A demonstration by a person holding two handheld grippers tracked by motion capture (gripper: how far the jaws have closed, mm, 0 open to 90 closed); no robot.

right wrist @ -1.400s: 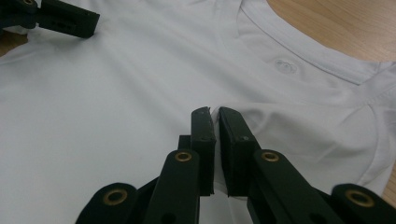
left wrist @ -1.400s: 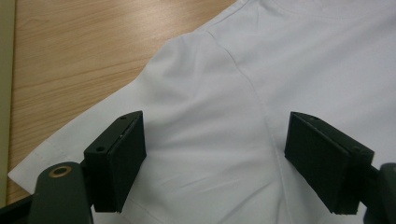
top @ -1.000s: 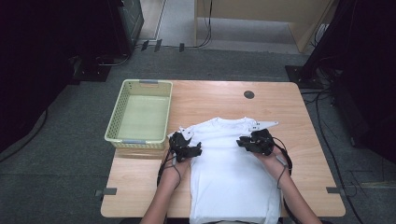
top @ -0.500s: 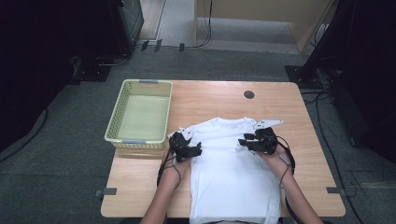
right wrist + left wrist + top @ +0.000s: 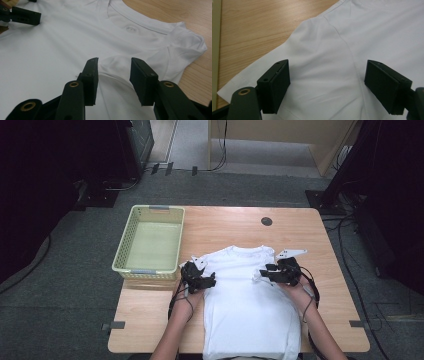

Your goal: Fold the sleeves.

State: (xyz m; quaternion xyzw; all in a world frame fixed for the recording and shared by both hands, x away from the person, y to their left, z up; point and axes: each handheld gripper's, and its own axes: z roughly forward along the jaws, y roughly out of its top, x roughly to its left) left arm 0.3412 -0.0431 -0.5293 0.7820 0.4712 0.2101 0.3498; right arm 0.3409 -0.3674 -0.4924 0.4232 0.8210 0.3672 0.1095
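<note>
A white T-shirt lies flat on the wooden table, collar away from the person. My left gripper hovers over its left shoulder and sleeve. Its jaws stand wide open with nothing pinched. My right gripper is at the right shoulder. Its jaws have just been opening and stand apart around a raised fold of the sleeve without pressing it. The left gripper also shows far off in the right gripper view.
A pale green mesh basket stands empty at the table's left, close to the left hand. A dark round cable hole sits near the far edge. Bare wood lies beyond the collar and right of the shirt. Cables trail from both grippers.
The right gripper has shifted slightly at the shirt's right shoulder. The left gripper has stayed where it was.
</note>
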